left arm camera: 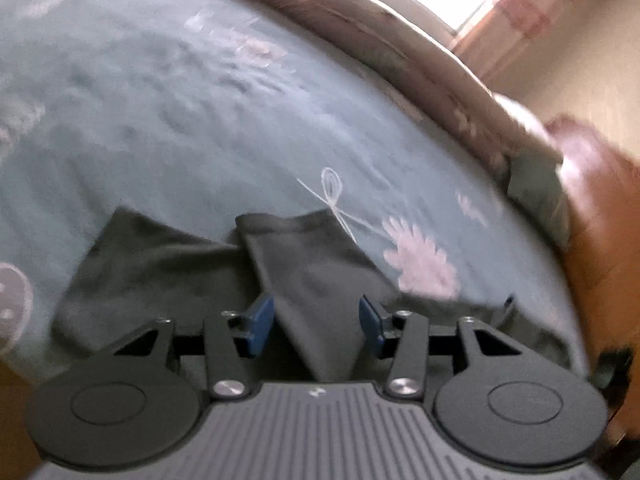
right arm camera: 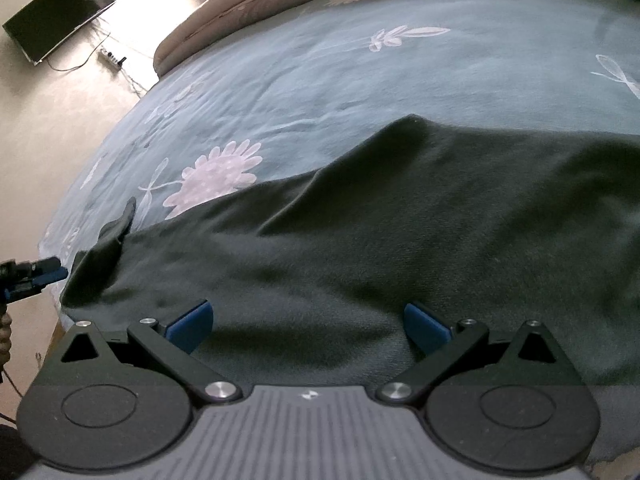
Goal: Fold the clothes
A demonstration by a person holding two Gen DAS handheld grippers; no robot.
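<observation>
A dark grey-green garment (right arm camera: pixel 400 220) lies spread on a teal flowered bedspread (right arm camera: pixel 360 60), rumpled into a ridge near its far edge. My right gripper (right arm camera: pixel 308 324) hovers over its near part, open wide, with only flat cloth beneath the blue pads (right arm camera: pixel 192 322). In the left wrist view the same garment (left arm camera: pixel 160 272) shows a folded strip running toward me between the fingers. My left gripper (left arm camera: pixel 316 322) stands open around that strip, its pads apart from the cloth. The left gripper (right arm camera: pixel 44 276) also shows at the garment's left corner in the right wrist view.
A rolled brown quilt (left arm camera: pixel 400 52) lines the bed's far edge, with a green pillow (left arm camera: pixel 536 188) and wooden furniture (left arm camera: pixel 600 220) at the right. Beyond the bed lie a dark screen (right arm camera: pixel 60 12) and a power strip (right arm camera: pixel 110 58) on the pale floor.
</observation>
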